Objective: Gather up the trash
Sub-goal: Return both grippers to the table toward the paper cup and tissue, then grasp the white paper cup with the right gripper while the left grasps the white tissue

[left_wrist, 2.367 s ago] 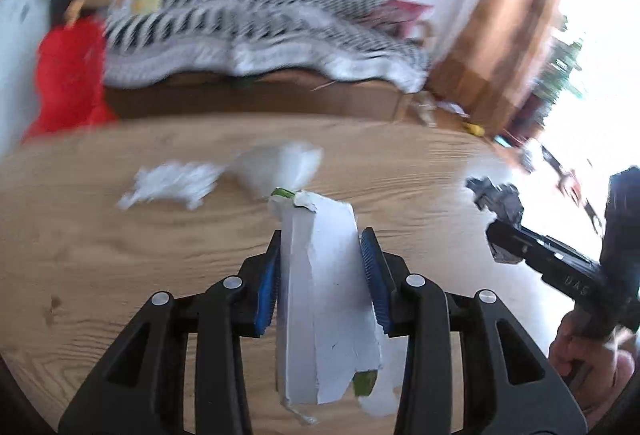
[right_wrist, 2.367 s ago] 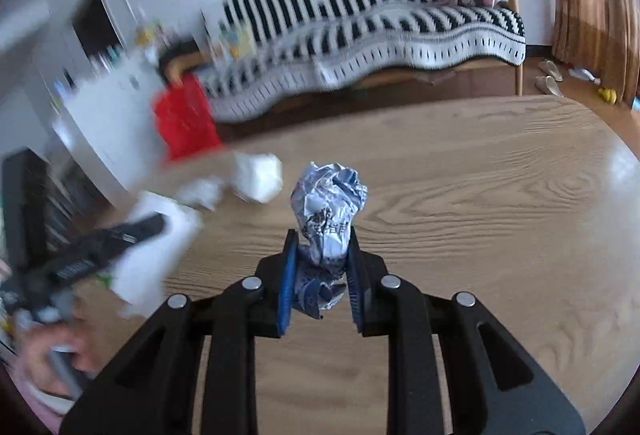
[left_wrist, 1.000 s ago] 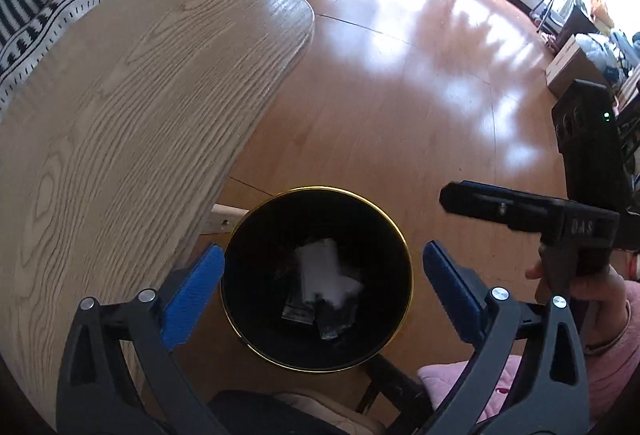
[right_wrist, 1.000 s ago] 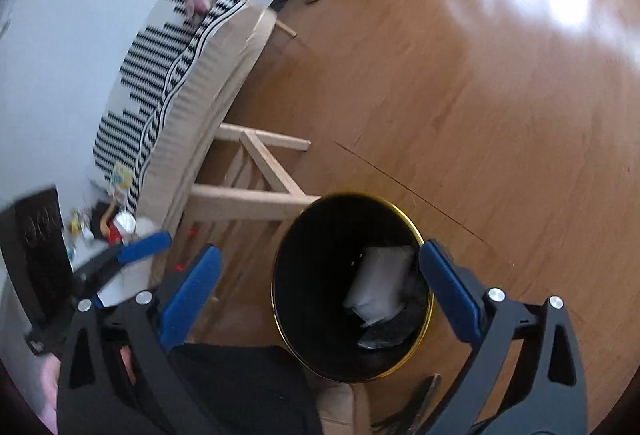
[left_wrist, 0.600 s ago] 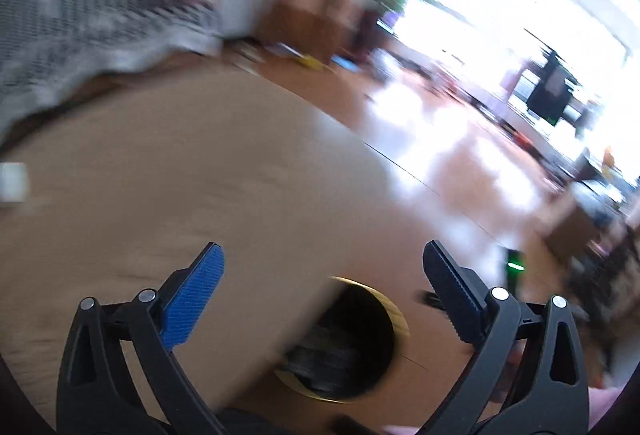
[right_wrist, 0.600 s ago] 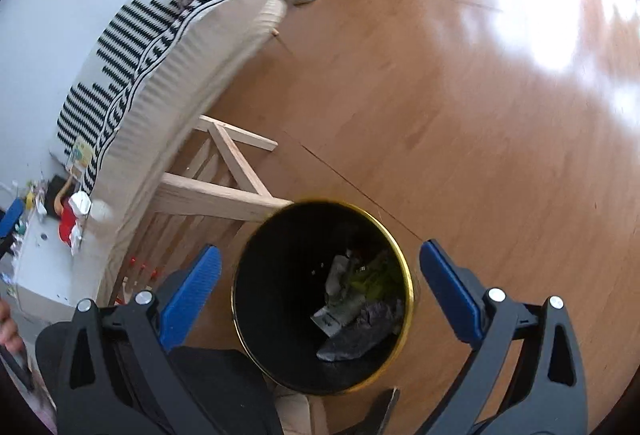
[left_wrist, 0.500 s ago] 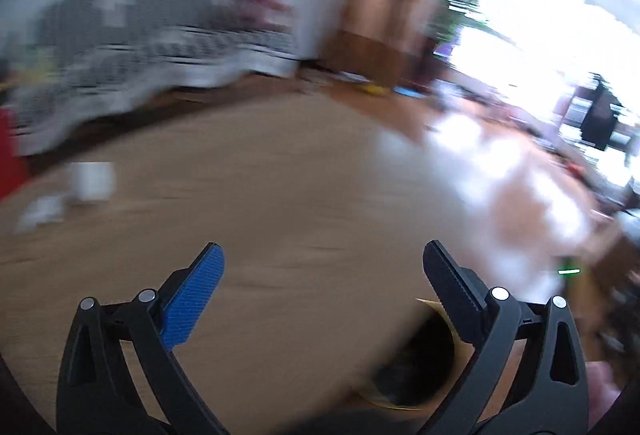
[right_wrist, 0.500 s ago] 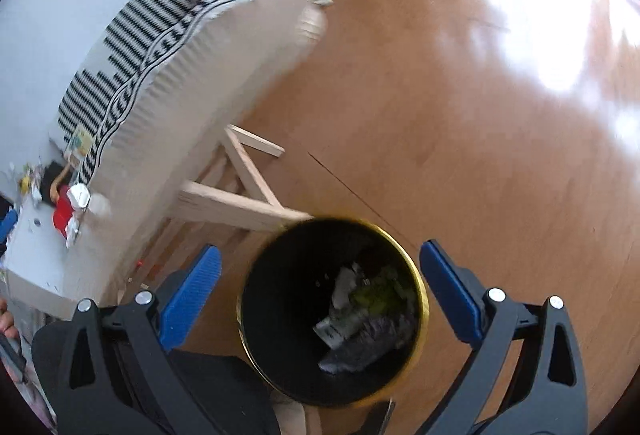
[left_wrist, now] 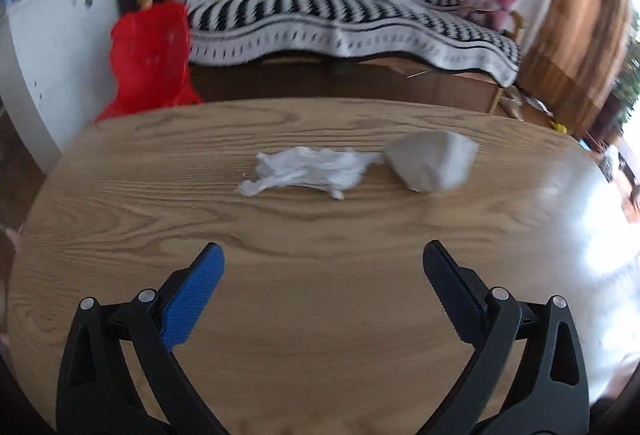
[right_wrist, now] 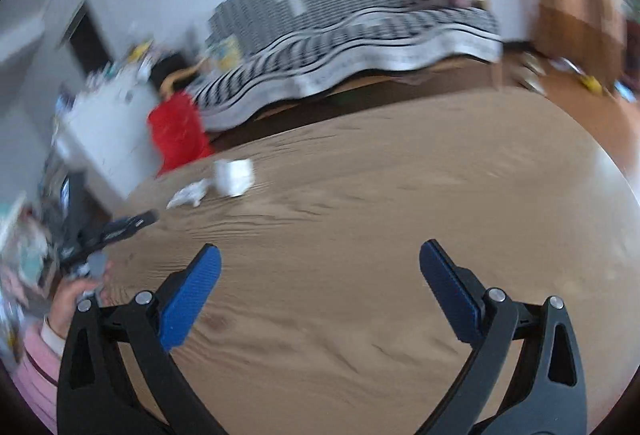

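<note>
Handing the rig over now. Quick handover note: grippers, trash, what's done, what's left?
Left gripper: open, holding nothing, above the wooden table.
Right gripper: open, holding nothing, also above the table.
Trash on the table: crumpled white tissue and, just right of it, a white paper wad, at the far side.
Done: nothing checkable here; the bin is out of view.
Left: grab both pieces and bin them.
</note>
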Demonstrator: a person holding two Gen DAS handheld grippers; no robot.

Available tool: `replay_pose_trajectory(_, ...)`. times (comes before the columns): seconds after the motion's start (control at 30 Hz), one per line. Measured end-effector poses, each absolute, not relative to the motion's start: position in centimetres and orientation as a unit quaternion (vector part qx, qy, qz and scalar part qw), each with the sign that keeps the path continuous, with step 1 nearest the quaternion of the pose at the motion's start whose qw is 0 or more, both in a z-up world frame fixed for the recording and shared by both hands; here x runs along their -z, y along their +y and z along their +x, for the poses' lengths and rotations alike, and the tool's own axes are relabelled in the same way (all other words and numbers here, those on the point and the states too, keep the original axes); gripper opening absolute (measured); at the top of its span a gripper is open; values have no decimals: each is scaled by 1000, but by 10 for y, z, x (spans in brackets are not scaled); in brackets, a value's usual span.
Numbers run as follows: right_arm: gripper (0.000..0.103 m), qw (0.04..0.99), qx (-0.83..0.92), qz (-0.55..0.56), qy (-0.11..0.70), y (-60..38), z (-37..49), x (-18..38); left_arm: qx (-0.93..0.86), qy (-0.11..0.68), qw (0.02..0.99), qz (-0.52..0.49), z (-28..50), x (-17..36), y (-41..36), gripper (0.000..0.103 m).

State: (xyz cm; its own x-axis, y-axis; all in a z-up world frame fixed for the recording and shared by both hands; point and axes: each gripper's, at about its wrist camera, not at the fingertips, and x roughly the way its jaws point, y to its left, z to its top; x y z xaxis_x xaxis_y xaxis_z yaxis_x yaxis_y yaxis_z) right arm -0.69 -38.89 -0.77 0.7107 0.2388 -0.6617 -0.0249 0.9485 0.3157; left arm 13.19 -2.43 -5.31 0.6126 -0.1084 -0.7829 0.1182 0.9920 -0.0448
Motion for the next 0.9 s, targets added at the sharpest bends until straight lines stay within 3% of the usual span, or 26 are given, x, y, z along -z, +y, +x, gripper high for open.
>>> replay_pose_trajectory(0.27, 96, 903, -88, 81, 413, -284, 123, 36, 60, 456, 885, 70, 194, 99, -30, 97)
replay_pose_trajectory(0.47, 96, 896, -110, 68, 425, -228, 200, 56, 93, 441, 890, 64, 229, 100, -40, 97)
replay_pose_trajectory(0.77, 95, 887, -98, 68, 447, -200, 257, 101, 89, 447, 888, 67, 263, 114, -36, 97)
replay_pose_trajectory(0.83, 79, 886, -92, 68, 450, -201, 264, 107, 91, 461, 881, 56, 266, 117, -31, 97)
replay_pose_trajectory(0.87, 62, 883, -97, 75, 453, -203, 265, 111, 87, 457, 884, 48, 266, 116, -28, 97)
replay_pose_trajectory(0.9, 60, 878, -96, 81, 461, -205, 266, 117, 77, 459, 884, 39, 268, 116, -24, 97)
